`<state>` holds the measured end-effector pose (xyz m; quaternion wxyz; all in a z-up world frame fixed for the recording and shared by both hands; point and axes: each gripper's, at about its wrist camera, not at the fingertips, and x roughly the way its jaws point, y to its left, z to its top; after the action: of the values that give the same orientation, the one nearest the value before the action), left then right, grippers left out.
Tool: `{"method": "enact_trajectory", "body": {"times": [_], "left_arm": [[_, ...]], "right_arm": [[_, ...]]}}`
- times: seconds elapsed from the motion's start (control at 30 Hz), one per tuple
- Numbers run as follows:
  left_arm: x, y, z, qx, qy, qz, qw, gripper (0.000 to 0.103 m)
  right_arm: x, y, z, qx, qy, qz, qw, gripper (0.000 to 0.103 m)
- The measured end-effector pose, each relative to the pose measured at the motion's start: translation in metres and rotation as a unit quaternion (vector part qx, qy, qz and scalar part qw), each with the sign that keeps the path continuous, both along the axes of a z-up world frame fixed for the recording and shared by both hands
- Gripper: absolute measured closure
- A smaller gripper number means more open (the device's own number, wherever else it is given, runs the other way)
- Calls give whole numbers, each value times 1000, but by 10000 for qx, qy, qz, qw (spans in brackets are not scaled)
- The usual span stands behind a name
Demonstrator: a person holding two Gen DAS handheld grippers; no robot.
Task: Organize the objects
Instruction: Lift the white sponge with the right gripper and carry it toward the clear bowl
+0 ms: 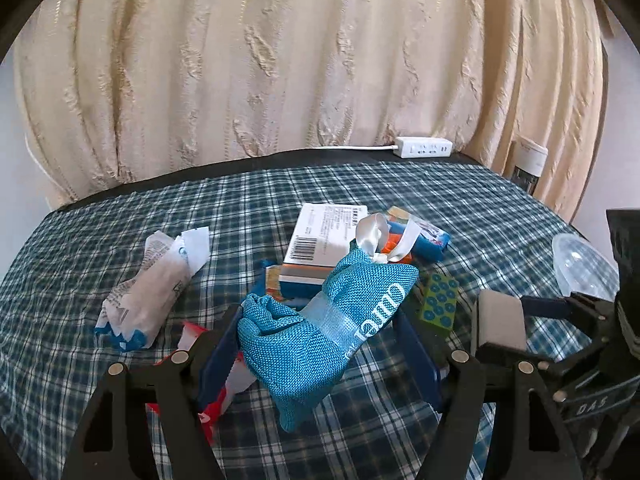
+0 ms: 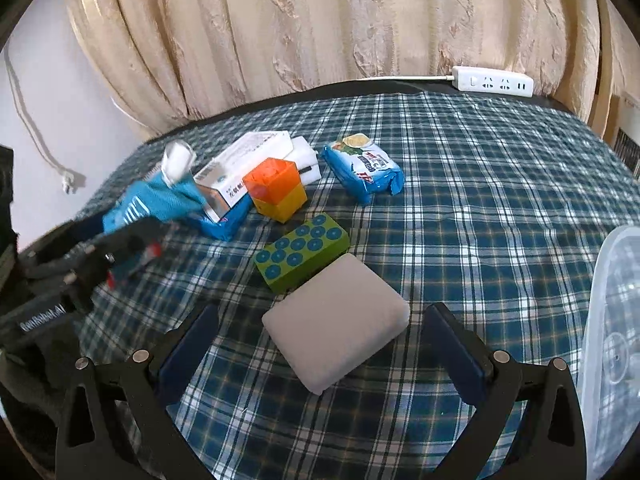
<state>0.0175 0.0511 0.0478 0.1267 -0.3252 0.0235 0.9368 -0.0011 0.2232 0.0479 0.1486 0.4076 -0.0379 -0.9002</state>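
Hanging between left tool's [image 1: 320, 344] pads: blue mesh pouch [image 1: 320, 320].

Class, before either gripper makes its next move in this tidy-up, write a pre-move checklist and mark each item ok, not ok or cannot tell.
1. Left gripper grips the blue mesh pouch between its pads: ok.
2. Pouch clear of the checked cloth: cannot tell.
3. Right gripper open: ok.
4. Grey block lies between the right fingers, untouched: ok.
5. Green dotted block touching the grey block: cannot tell.
6. Clear plastic container within view at right: ok.
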Motion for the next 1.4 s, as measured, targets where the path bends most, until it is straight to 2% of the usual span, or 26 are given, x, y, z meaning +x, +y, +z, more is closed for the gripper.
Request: {"method": "enact_trajectory", "body": {"times": [0.1,0.37,0.63,0.97,1.17,1.4], "left_arm": [[-2,-4,1,80,-34,97,9999,25],[-2,-6,-1,142,-126,135,9997,25],[-3,-6,-2,136,-155,175,9996,25],[-5,-6,-4,103,-157,203,9996,24],[-5,-7,-2,116,-149,282,9994,24],[4,0,3,102,-170,303,9993,24]], "right_arm": [[-2,-3,-1,180,-2,-28,9998,1],[-6,-5,-5,424,-90,-106,9990,31],[1,-3,0,465,40,-176,9988,33],[29,18,31,201,480,-401,9978,33],[53,50,46,161,704,-703,9949,33],[77,104,53,201,814,-1319,9877,33]]}}
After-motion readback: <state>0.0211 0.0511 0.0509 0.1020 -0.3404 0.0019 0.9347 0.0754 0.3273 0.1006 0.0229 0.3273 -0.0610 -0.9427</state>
